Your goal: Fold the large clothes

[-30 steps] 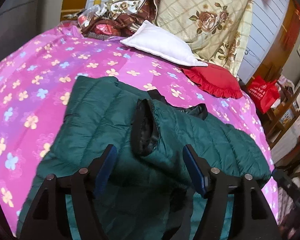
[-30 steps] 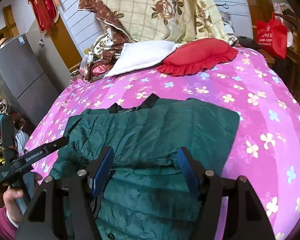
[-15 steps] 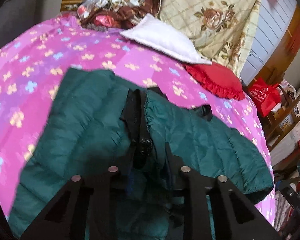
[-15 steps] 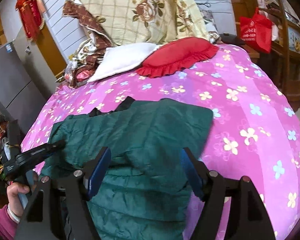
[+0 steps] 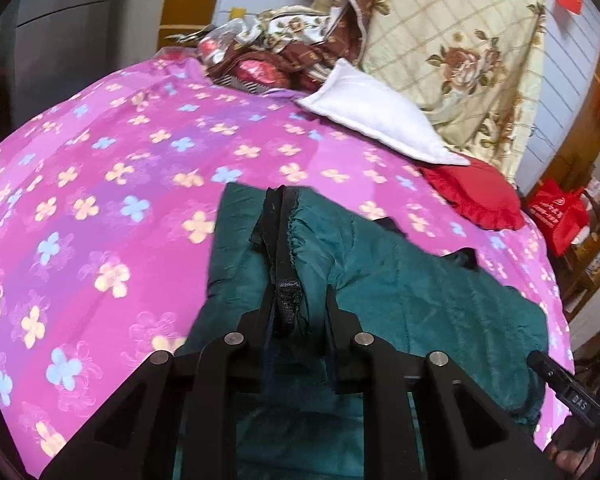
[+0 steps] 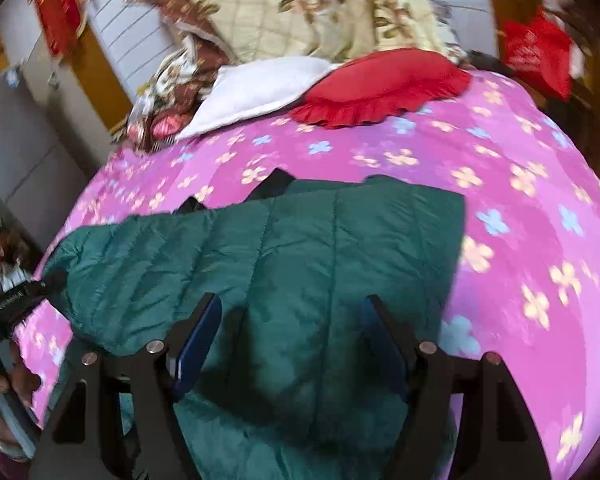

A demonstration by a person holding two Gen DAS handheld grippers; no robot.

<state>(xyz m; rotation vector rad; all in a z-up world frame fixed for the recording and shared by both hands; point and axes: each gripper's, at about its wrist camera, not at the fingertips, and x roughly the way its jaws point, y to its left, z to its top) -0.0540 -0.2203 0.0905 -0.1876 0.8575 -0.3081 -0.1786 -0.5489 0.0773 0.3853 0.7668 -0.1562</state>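
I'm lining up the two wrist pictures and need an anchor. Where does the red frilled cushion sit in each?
Left wrist: red frilled cushion at right of centre, half under the white pillow.
Right wrist: cushion at upper centre, right of the pillow.
Shared landmark: green jacket on the pink bedspread.

Jacket (image 6: pixel 300 264): on the bedspread (image 6: pixel 520 184), near side.
Two pillows (image 6: pixel 380 80): far end of the bed, side by side and touching.
Quilt (image 5: pixel 460 48): behind the pillows.
Bag (image 5: pixel 556 216): far right, off the bed.

Quilted matt jacket (image 5: pixel 412 292), smooth floral bedsheet (image 5: pixel 100 184)
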